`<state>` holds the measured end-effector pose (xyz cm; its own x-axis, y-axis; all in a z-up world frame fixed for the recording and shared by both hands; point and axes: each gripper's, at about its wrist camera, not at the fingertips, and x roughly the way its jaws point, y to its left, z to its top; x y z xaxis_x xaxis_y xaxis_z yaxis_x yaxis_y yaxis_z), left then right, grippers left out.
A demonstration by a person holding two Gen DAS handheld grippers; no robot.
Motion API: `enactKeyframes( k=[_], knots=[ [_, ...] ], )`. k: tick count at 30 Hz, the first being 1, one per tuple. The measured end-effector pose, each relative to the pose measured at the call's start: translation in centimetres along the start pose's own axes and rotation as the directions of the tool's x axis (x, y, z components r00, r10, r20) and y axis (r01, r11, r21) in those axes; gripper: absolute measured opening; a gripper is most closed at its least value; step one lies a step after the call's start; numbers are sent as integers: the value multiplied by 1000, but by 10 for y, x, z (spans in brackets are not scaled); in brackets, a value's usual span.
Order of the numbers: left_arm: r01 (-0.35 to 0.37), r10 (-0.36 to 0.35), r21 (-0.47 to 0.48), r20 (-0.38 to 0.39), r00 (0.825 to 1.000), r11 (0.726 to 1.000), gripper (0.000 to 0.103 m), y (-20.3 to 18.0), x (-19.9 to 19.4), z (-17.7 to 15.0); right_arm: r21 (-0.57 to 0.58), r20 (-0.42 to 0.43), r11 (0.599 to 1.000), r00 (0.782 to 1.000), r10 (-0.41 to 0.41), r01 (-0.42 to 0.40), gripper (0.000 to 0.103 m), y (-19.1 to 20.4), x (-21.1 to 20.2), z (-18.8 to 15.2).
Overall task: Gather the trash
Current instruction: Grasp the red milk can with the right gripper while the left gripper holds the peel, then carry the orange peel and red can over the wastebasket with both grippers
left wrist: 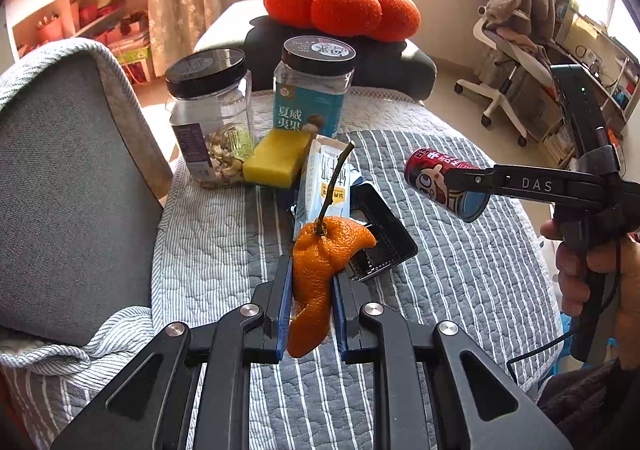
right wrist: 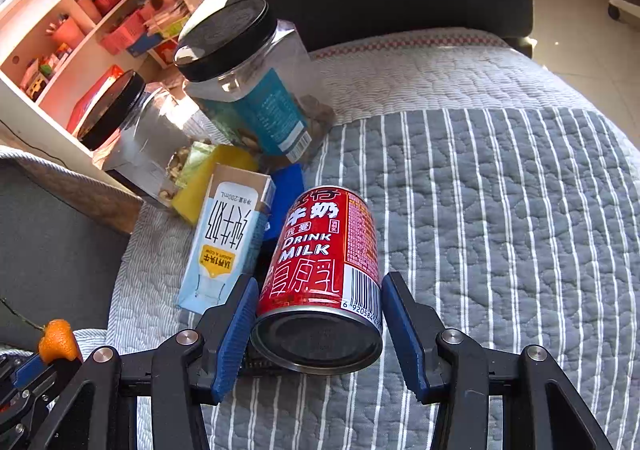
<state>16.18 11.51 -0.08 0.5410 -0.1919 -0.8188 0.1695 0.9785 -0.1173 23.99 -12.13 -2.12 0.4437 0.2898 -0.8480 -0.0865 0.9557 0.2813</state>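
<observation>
Keeping both grips firm matters; left tongs (left wrist: pixel 310 290) pinch the orange peel (left wrist: pixel 320 270); right tongs (right wrist: pixel 318 324) clamp the milk can (right wrist: pixel 320 274).

Glossy metal can (right wrist: pixel 320 274), quilted cloth cover (right wrist: pixel 500 210)

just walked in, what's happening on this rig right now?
A person is collecting trash off a striped quilt with two handheld grippers. The left gripper is shut on an orange peel with its stem still attached. The right gripper is clamped on a red milk can, held tilted above the quilt. A milk carton, a yellow sponge and two black-lidded jars remain on the quilt. No trash bin is in view.
</observation>
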Motion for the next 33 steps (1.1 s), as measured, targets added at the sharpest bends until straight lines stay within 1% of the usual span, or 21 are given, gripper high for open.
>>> enactKeyframes(
  k=[4, 12, 16, 21, 27, 33],
  knots=[
    [0, 1, 65, -4, 1000, 998, 19, -27, 3, -4, 15, 3, 999, 999, -42, 42, 55, -27, -27, -17],
    [24, -22, 157, -14, 1000, 987, 19, -83, 8, -7, 79, 26, 989, 992, -124, 122, 56, -84, -78, -46],
    [36, -34, 196, -13, 999, 980, 19, -112, 12, -5, 121, 44, 983, 988, -145, 139, 56, -112, -99, -60],
    [52, -46, 234, -30, 998, 971, 19, -148, 24, -5, 175, 55, 971, 983, -174, 162, 56, -145, -118, -73],
    [89, -82, 287, -38, 996, 954, 19, -196, 35, -3, 228, 69, 954, 974, -217, 196, 56, -183, -142, -85],
    [154, -145, 337, -52, 988, 929, 19, -252, 45, -5, 305, 61, 923, 963, -263, 233, 56, -226, -162, -101]
  ],
)
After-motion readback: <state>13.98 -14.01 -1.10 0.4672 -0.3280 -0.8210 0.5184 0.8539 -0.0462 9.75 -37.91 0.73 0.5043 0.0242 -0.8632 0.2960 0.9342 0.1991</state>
